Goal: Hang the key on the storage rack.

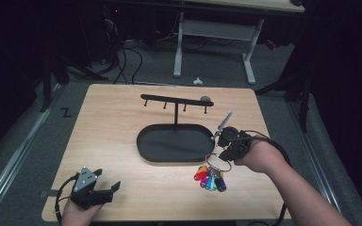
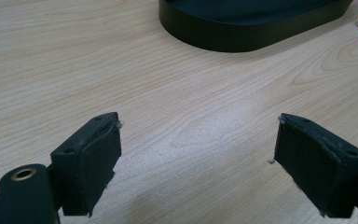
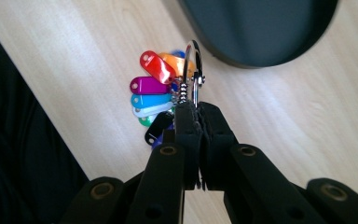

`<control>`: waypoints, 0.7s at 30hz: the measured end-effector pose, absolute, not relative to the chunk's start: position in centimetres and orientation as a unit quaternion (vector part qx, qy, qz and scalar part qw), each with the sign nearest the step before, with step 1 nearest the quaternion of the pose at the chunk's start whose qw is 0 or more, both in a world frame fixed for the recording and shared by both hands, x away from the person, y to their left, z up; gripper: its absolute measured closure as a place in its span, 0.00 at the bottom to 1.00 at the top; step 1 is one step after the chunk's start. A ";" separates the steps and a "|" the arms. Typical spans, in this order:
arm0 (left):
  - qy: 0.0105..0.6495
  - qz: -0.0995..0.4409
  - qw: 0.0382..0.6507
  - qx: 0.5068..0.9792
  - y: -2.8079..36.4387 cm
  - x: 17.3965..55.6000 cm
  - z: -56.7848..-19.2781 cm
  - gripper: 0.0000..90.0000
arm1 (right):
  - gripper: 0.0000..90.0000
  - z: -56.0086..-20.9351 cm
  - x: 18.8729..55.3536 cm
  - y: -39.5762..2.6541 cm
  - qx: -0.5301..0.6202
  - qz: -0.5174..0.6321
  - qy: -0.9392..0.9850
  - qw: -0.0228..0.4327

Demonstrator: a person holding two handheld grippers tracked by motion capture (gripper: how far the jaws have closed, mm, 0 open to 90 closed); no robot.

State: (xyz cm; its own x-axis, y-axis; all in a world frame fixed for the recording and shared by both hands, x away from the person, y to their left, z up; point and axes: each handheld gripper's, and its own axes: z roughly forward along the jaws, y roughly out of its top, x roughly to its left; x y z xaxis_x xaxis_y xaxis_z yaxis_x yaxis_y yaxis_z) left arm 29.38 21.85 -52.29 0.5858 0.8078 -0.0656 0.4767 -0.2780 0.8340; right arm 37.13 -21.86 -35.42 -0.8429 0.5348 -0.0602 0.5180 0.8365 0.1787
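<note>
A metal key ring (image 3: 193, 70) carries several coloured plastic tags (image 3: 151, 91), red, orange, purple, blue, white, green and black. My right gripper (image 3: 198, 109) is shut on the ring, and the bunch of tags (image 1: 210, 178) hangs below it over the table, to the right of the black oval tray (image 1: 152, 141). My right gripper (image 1: 226, 151) is by the tray's right end. A black stand with a hook bar (image 1: 175, 100) rises from the tray's far side. My left gripper (image 1: 107, 189) rests at the table's near left, its jaws wide apart (image 2: 196, 154) over bare wood.
The wooden table (image 1: 108, 122) spreads wide to the left of the tray. The tray's dark wall (image 2: 242, 37) lies ahead of my left gripper. A small grey object (image 1: 206, 99) sits by the hook bar's right end. Beyond the table stand desk legs and cables on the floor.
</note>
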 end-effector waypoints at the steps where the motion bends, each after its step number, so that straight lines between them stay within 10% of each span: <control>1: 0.413 0.190 0.437 0.776 21.8 29.3 -52.3 0.17 | 0.97 -34.8 37.3 -21.8 0.279 0.079 0.955 0.056; 21: 0.413 0.192 0.438 0.775 21.9 29.3 -52.2 0.17 | 0.97 -29.0 39.7 -20.6 0.280 0.106 0.949 0.101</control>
